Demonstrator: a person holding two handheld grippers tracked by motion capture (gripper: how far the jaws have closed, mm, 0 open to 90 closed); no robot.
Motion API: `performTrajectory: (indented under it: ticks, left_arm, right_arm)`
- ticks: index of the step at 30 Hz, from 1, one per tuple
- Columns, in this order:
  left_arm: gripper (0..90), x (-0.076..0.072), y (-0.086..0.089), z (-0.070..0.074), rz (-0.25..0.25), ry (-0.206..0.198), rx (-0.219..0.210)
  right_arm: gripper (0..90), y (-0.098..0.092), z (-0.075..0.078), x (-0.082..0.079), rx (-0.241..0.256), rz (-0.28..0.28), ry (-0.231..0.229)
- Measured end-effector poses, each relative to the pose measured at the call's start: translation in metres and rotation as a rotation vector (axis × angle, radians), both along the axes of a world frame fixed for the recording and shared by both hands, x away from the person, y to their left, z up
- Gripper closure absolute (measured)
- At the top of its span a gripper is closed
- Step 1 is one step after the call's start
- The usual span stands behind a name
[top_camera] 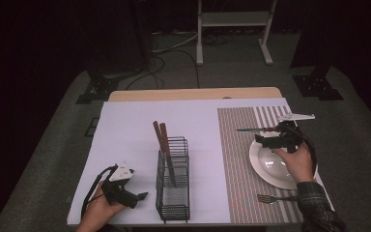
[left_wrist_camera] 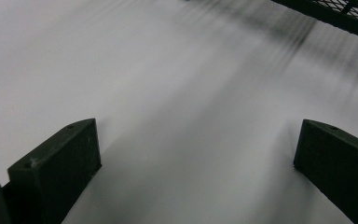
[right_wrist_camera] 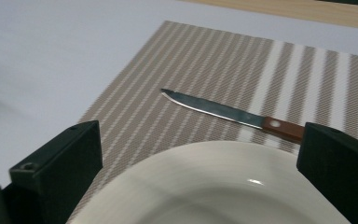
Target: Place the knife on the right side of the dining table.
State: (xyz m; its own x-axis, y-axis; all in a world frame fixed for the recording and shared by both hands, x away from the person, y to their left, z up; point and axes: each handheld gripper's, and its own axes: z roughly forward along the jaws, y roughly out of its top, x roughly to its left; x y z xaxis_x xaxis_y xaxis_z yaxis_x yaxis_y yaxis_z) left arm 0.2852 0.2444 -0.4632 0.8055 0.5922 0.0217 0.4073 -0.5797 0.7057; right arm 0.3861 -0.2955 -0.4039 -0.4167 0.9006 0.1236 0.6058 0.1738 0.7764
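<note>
The right gripper [top_camera: 264, 137] hovers over the white plate [right_wrist_camera: 223, 186], jaws wide apart and empty. The knife [right_wrist_camera: 228, 113] lies on the striped placemat [right_wrist_camera: 177, 70] just beyond the plate. Judged step: place setting; next move calls for advancing to the knife handle. The left gripper [top_camera: 142, 195] rests open and empty on the desk [top_camera: 125, 130].

A wooden table [top_camera: 193, 94] carries a white sheet [top_camera: 125, 135], bearing a wire basket [top_camera: 174, 179] and a striped placemat [top_camera: 241, 159].

Wood-handled knife [right_wrist_camera: 223, 114] flat behind plate [right_wrist_camera: 214, 186]
</note>
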Motion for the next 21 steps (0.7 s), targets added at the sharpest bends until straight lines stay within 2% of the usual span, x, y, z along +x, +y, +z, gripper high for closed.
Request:
performTrajectory:
  ticks: [7, 11, 17, 18, 21]
  left_arm:
    - [0.0, 0.0, 0.0, 0.0, 0.0, -0.001, 0.001]
    - [0.0, 0.0, 0.0, 0.0, -0.001, -0.001, 0.001]
    - [0.0, 0.0, 0.0, 0.0, -0.001, -0.001, 0.0]
    - [0.0, 0.0, 0.0, 0.0, -0.001, -0.001, 0.0]
    - [0.0, 0.0, 0.0, 0.0, -0.001, -0.001, 0.001]
  right_arm:
    - [0.0, 0.017, 0.004, -0.014, -0.001, 0.082, -0.014]
    - [0.0, 0.028, 0.007, -0.025, -0.017, 0.148, -0.03]
    - [0.0, 0.041, 0.01, -0.038, -0.014, 0.204, -0.038]
    - [0.0, 0.048, 0.01, -0.044, -0.01, 0.236, -0.039]
    - [0.0, 0.056, 0.008, -0.05, -0.014, 0.269, -0.043]
